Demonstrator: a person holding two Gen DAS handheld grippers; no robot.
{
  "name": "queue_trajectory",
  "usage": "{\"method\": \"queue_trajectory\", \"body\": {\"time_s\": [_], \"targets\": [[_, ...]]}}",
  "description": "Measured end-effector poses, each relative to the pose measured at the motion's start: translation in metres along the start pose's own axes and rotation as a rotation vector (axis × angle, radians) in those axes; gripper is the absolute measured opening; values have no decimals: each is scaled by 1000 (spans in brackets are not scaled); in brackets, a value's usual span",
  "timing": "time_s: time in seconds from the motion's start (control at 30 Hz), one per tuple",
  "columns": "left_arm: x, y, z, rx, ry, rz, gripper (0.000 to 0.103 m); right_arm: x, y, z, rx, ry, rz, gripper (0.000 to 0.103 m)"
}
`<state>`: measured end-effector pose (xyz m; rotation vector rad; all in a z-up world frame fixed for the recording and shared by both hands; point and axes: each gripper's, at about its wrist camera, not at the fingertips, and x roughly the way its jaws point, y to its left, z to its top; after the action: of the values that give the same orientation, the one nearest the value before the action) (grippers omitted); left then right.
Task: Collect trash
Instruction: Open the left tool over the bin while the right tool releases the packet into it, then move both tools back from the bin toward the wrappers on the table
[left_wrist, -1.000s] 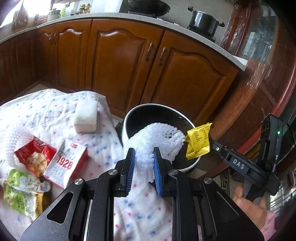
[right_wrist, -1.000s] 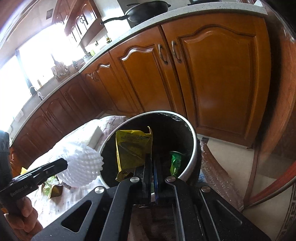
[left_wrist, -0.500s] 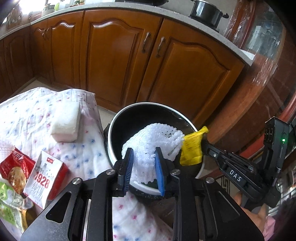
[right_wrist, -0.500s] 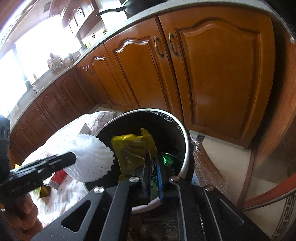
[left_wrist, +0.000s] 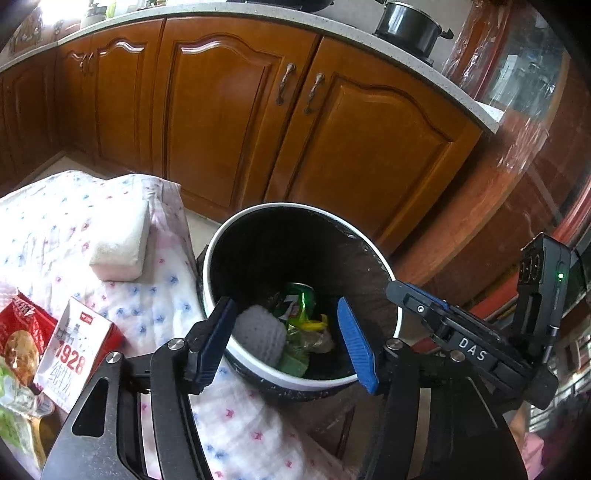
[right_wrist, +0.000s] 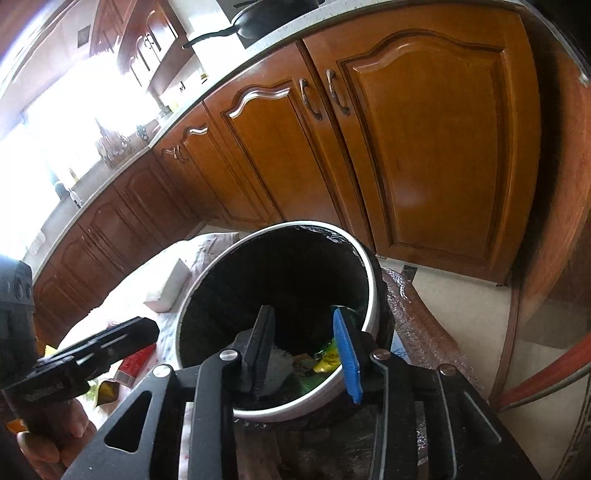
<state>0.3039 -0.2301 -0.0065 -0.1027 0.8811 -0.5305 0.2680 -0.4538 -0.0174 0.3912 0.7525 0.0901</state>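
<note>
Drop step: left gripper (left_wrist: 286, 339) and right gripper (right_wrist: 304, 354) above trash bin (left_wrist: 373, 254), jaws opening, empty; foam net (left_wrist: 260, 338) and yellow wrapper (left_wrist: 314, 326) inside bin. Next: fetch milk carton (left_wrist: 72, 354) left of bin.

bin (left_wrist: 369, 254): near rim behind gripper fingers (left_wrist: 356, 347), base out of sight | foam net (left_wrist: 260, 338): partly behind left finger | snack bags (left_wrist: 18, 343): cut by left edge, print unreadable | pot (left_wrist: 410, 26): top cut by upper edge | window (right_wrist: 55, 122), upper left: blown out, sill items indistinct | hand (right_wrist: 55, 435): lower left, mostly hidden
</note>
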Motion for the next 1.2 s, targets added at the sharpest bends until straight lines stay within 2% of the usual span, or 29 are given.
{"method": "queue_trajectory", "body": {"time_s": [0.07,0.23,0.7,1.2], "targets": [[-4,2,-4,-8,-1,3,59,-6,2,-3,8,-7,15,43],[-15,14,-18,-42,7,7,61,-16,16,-13,17,-21,58,68],[-73,60,-74,-128,-22,65,64,-16,66,-56,7,27,141,73],[-134,128,-121,-273,-82,147,65,-9,136,-87,-97,93,212,76]]}}
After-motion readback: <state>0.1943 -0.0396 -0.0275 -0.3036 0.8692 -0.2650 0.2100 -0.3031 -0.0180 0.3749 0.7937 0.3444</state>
